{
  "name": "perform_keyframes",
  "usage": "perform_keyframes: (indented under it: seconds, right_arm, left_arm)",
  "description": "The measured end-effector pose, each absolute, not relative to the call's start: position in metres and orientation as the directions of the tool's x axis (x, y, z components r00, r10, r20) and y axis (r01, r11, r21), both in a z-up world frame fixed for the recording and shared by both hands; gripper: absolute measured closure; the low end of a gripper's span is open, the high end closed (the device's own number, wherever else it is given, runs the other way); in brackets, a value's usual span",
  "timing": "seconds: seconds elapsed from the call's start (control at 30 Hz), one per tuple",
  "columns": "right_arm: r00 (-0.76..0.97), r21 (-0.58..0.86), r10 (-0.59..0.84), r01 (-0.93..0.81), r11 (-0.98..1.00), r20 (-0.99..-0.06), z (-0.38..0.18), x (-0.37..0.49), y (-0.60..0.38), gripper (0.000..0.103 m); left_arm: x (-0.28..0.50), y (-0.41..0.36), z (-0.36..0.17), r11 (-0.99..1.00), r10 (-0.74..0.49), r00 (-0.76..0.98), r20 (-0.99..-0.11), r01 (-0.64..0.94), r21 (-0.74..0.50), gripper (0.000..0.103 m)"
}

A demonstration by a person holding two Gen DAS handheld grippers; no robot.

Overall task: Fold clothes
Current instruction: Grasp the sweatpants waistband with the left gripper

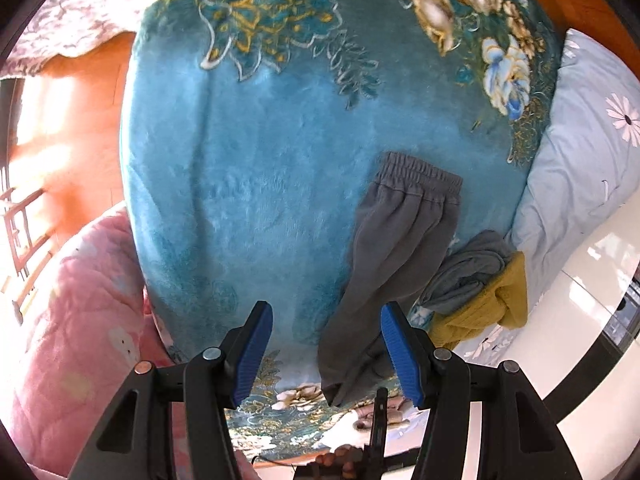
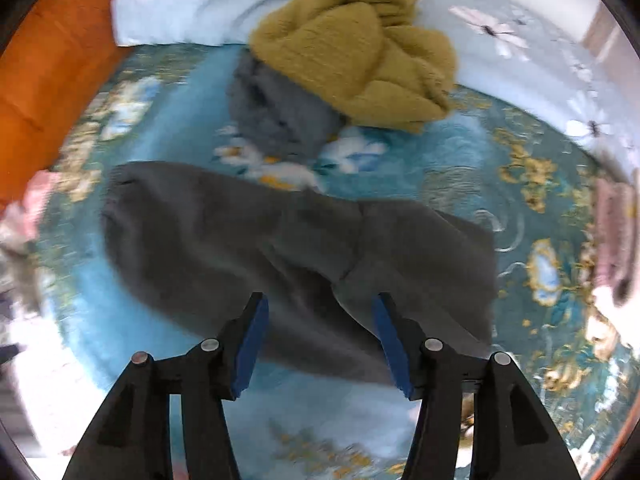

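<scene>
The left tongs stand wide with nothing between the blue pads; the gray trousers lie below and just to the right of their gap, one pad overlapping the cloth's edge in the view, though contact cannot be told. The right tongs also stand apart, pointing steeply down over the same trousers, with no cloth pinched between the pads.

The trousers lie flat on the teal floral blanket that covers the bed. In the left wrist view the elastic waistband is the far end, and the legs run back toward the tongs, their hem reaching close to the blanket's near border. In the right wrist view the garment stretches sideways, with a fold line near its middle.

To the left of the trousers the blanket is broad and bare, giving open room up to its left edge, where a pink quilt and orange floor begin. On the other side room is tight: a crumpled gray-blue garment and a mustard knit sweater sit just beside the trousers, against a pale blue flowered pillow. In the right wrist view the sweater overlaps the gray-blue garment, both apart from the trousers' far edge.
</scene>
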State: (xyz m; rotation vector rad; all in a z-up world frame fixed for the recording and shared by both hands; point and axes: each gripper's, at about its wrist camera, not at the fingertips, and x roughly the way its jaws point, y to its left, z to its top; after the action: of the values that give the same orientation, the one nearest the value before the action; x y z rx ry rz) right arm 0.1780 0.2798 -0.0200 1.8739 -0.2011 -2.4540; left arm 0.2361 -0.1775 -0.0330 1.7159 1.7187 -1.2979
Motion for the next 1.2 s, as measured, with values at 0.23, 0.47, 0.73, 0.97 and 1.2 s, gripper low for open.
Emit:
perform_keyframes:
  seconds: [0.23, 0.47, 0.73, 0.97, 1.2]
  right_arm:
    - [-0.304, 0.195, -0.102, -0.295, -0.935, -0.947, -0.017, 0.17, 0.353, 0.047]
    - [-0.161, 0.25, -0.205, -0.35, -0.903, -0.965, -0.088, 0.146, 0.335, 0.047]
    - [-0.041, 0.258, -0.262, -0.378, -0.889, -0.964, -0.114, 0.157, 0.321, 0.047]
    - [-0.121, 0.231, -0.201, -0.34, -0.912, -0.972, -0.022, 0.199, 0.339, 0.047]
    - [-0.132, 0.112, -0.06, -0.44, -0.891, -0.989, 0.041, 0.24, 0.36, 0.047]
  left_arm:
    - [0.23, -0.177, -0.044, -0.189, 0.596, -0.162, -0.786, 0.924, -0.334, 0.042]
    - [0.234, -0.19, -0.043, -0.2, 0.569, -0.168, -0.805, 0.921, -0.333, 0.042]
    - [0.196, -0.176, -0.053, -0.284, 0.587, -0.192, -0.786, 0.861, -0.422, 0.037]
    - [0.13, -0.157, -0.099, -0.478, 0.562, -0.201, -0.803, 0.713, -0.513, 0.037]
    - [0.1, -0.163, -0.16, -0.477, 0.586, -0.237, -0.775, 0.671, -0.567, 0.033]
